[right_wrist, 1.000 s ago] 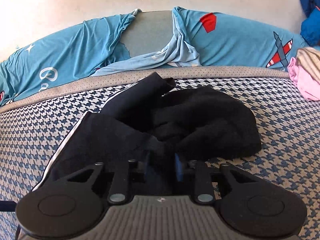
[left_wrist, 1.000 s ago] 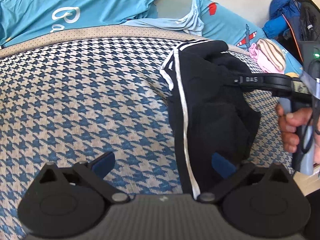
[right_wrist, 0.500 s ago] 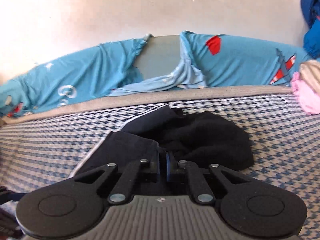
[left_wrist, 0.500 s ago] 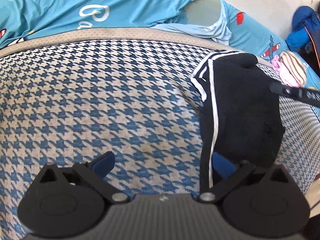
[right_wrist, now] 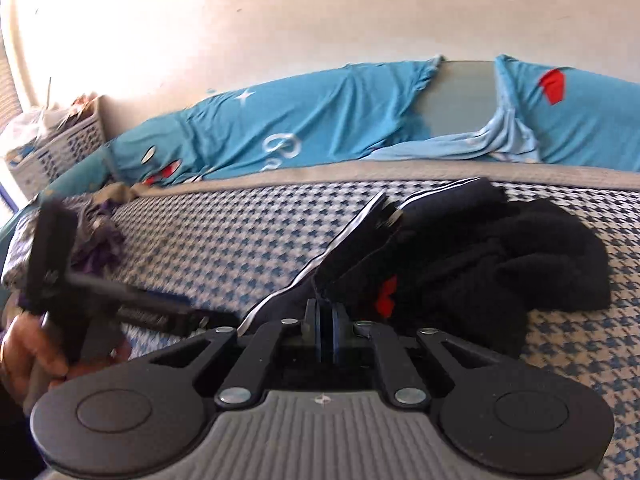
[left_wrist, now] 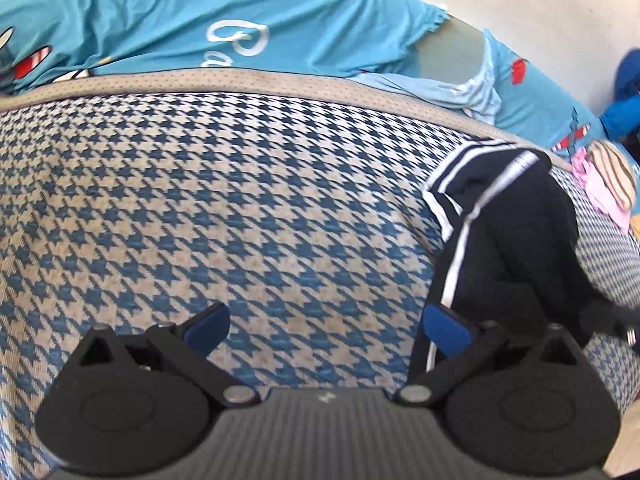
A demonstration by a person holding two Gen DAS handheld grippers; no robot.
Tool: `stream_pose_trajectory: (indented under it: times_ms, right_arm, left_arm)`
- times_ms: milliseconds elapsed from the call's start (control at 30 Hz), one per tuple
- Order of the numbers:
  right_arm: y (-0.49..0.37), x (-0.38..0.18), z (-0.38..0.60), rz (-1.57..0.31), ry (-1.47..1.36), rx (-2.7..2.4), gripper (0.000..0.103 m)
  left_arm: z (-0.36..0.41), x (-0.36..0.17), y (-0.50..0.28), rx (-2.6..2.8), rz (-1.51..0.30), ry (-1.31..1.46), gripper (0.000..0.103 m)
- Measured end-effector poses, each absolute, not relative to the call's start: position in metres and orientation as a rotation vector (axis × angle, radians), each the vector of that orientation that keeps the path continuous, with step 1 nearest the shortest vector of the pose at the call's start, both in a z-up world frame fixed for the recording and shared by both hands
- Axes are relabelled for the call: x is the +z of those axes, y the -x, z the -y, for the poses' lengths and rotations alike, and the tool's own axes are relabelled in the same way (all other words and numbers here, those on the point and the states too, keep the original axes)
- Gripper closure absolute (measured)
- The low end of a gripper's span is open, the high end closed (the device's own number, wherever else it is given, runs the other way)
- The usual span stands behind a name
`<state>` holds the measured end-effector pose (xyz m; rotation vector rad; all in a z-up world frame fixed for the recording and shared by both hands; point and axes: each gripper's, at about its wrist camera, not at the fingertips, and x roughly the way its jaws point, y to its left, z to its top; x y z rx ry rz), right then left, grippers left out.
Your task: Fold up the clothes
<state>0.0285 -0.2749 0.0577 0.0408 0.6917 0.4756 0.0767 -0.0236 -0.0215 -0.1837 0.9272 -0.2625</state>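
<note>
Left wrist view: one black garment (left_wrist: 516,240) with white stripes lies bunched at the right of the houndstooth bed (left_wrist: 240,208). The left gripper (left_wrist: 326,326) points down at the bed, its two blue-padded fingers (left_wrist: 444,330) spread wide; the right pad sits just beside the garment's striped edge, with bare cover between the two. At the far right edge lie one pink piece (left_wrist: 600,196) and one striped piece (left_wrist: 614,164). One blue sheet (left_wrist: 200,24) is draped behind the bed.

Right wrist view: the right gripper (right_wrist: 326,328) tilts down, its fingers (right_wrist: 316,330) pressed nearly together on a fold of the same garment (right_wrist: 480,256), whose striped edge runs up from the pads; a red mark shows on the cloth. At the left, one hand (right_wrist: 24,360) holds the left gripper (right_wrist: 200,314), its fingers reaching toward the garment's near edge. One basket (right_wrist: 52,148) stands far left.
</note>
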Motion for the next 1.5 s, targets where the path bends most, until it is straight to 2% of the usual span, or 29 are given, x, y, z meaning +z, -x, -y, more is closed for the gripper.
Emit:
stream_pose_trajectory:
  times_ms: [200,533,667,733,833,1000,1200,1500]
  right_arm:
    - [-0.004,0.055,0.256,-0.703,-0.037,0.560,0.096]
    - [0.024,0.024,0.213,-0.825,0.144,0.733,0.096]
    - [0.032,0.019,0.206,-0.828,0.232,0.754,0.092]
    - [0.031,0.024,0.214,-0.818,0.179,0.763,0.091]
    - [0.033,0.037,0.226,-0.774,0.114,0.787,0.084]
    - [0.036,0.061,0.245,-0.674,0.016,0.848,0.082]
    - [0.023,0.075,0.268,-0.616,-0.152,0.761,0.068]
    - [-0.009,0.060,0.266,-0.648,-0.245,0.577,0.038]
  left_arm:
    - [0.017,-0.018,-0.078,-0.242,-0.912,0.206,0.000]
    - [0.022,-0.019,-0.076,-0.268,-0.907,0.198,0.000]
    - [0.031,-0.021,-0.073,-0.296,-0.914,0.161,0.000]
    - [0.034,-0.022,-0.072,-0.307,-0.917,0.143,0.000]
    - [0.039,-0.024,-0.071,-0.320,-0.923,0.115,0.000]
    - [0.047,-0.028,-0.068,-0.330,-0.936,0.067,0.000]
    - [0.044,-0.029,-0.071,-0.323,-0.951,0.084,0.000]
    - [0.041,-0.030,-0.073,-0.314,-0.967,0.090,0.000]
